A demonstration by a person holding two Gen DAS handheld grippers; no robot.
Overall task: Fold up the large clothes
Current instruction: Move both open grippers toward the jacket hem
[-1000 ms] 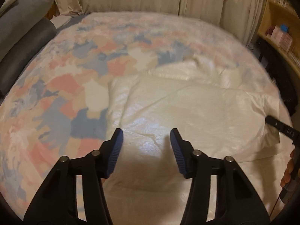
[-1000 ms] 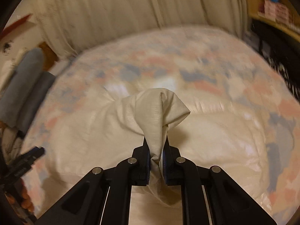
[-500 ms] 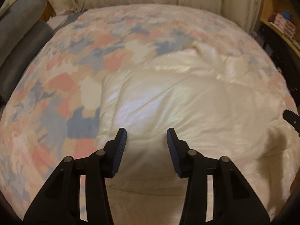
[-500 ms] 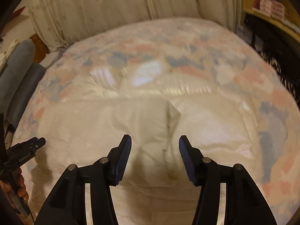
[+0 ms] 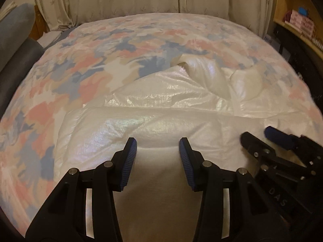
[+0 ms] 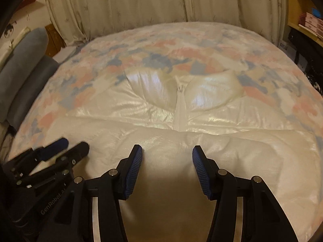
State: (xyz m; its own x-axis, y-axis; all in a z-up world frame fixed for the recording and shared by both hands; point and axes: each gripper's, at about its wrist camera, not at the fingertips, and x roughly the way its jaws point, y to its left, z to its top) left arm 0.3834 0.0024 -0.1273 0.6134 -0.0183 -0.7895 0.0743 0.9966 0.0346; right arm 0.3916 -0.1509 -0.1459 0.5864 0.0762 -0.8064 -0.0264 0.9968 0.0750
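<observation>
1. The right gripper (image 6: 167, 167) is hovering with its blue pads (image 6: 133, 169) wide apart and nothing between them; a second ago those pads were clamped on a bunched fold of the jacket (image 6: 181, 141), so the fold has been let go and is now lying flat.
2. The left gripper (image 5: 157, 161) is likewise hanging with its fingers apart and empty, as it was a second ago, just above the near part of the jacket.
3. The two grippers are sitting side by side and close together, each showing at the edge of the other's view.
4. The jacket is lying spread on the bed (image 6: 201, 46), cream and shiny, with a folded-over band crossing it between the grippers and the collar (image 6: 181, 92), and the zipper (image 6: 179, 111) running up its middle.
5. Around it the patterned bed cover is showing on the left, the right and the far side, with curtains (image 6: 141, 6) behind.
6. That release probably means one fold is finished; the next likely calls for fresh grips on the near edge or corners, since slick fabric may slide out of a loose hold.
</observation>
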